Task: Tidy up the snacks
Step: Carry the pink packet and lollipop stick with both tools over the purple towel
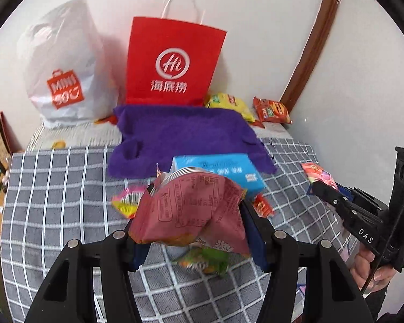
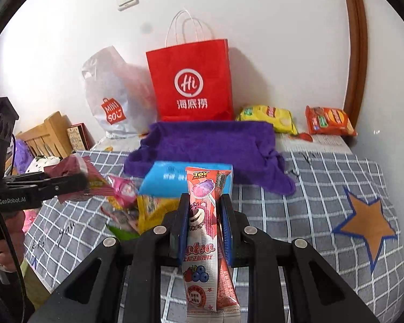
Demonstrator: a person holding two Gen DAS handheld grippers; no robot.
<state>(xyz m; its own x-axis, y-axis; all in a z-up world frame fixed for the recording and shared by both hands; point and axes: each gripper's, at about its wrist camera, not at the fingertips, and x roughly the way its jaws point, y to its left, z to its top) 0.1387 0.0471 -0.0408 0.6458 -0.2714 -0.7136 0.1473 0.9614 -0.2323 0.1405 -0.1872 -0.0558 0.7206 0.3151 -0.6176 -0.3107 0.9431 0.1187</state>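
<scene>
Low in each wrist view, the left gripper [image 1: 191,231] clamps a pink packet [image 1: 191,210], the right gripper [image 2: 204,226] lollipop packets [image 2: 202,231]; loose snacks [image 2: 137,204] remain, so sorting looks early.

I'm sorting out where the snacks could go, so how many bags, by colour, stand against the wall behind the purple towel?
Red paper bag with white rope handles: 1
White plastic bag with an orange logo: 1
Total: 2 bags, side by side behind the purple towel.
</scene>
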